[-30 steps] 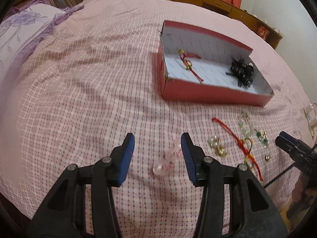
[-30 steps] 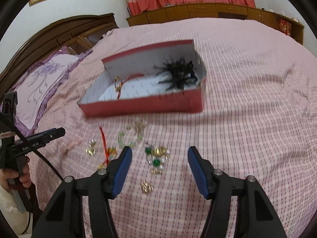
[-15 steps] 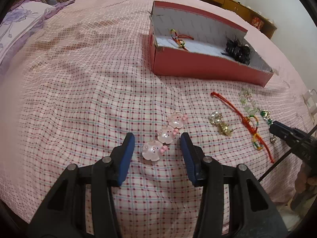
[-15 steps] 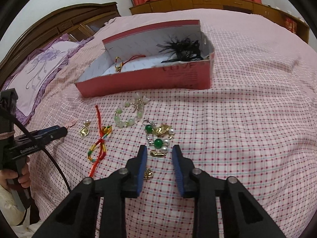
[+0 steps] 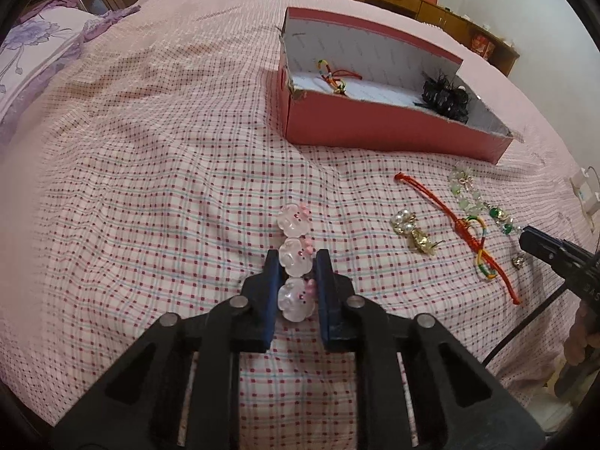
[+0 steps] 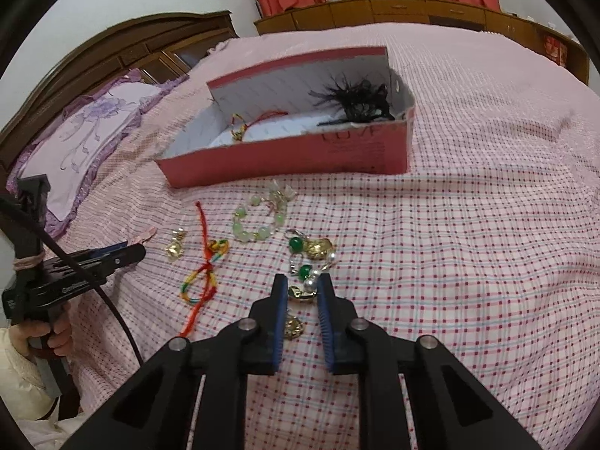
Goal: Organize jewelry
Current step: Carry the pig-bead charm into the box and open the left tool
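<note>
Covering the bed, pink checked bedspread (image 5: 150, 187), left gripper (image 5: 298, 262) clamping pig-bead bracelet (image 5: 296, 258), right gripper (image 6: 303, 285) clamping gold earring (image 6: 302, 294)

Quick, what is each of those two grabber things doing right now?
Left gripper: closed on the pink bear hair clip.
Right gripper: closed on the gold and green earrings.

A box (image 5: 393, 133) sits on the bed (image 5: 150, 172) with a cord bracelet (image 5: 335, 77) in its left half and a feathery hair clip (image 5: 446, 95) in its right. At six o'clock from the box, a bead bracelet (image 6: 258, 217), a knotted cord (image 6: 204, 262) and earrings (image 6: 313, 253) lie scattered on the cover. A row of three clear charms (image 5: 296, 262) lies at nine o'clock from that scatter, the pillow (image 6: 82, 146) at ten o'clock from the box.
</note>
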Demonstrator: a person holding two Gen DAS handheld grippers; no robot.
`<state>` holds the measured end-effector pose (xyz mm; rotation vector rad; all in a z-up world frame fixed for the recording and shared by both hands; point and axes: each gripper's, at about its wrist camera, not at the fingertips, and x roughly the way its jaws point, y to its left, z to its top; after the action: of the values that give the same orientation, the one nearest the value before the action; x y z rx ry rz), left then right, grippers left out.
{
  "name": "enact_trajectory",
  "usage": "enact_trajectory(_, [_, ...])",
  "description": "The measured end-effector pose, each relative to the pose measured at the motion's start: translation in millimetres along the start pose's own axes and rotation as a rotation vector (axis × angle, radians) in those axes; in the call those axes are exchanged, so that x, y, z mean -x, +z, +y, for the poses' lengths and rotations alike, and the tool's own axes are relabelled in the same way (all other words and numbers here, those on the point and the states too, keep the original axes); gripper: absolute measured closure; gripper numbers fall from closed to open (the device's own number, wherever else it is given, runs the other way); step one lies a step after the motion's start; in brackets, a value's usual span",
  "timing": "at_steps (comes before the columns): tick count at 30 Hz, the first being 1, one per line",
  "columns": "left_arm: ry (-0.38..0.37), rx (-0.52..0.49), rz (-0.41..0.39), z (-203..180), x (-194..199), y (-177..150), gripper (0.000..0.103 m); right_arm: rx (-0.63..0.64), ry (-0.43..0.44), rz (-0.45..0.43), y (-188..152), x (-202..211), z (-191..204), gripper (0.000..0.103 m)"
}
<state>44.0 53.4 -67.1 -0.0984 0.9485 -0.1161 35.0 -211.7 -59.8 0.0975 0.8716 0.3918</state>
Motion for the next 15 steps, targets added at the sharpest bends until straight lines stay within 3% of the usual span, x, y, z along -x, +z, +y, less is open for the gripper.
enact_trajectory(15, [-0.063,0.005,-0.129,-13,49,6,0.093,-0.051,0.073,-0.145,9,50,-3,0.085])
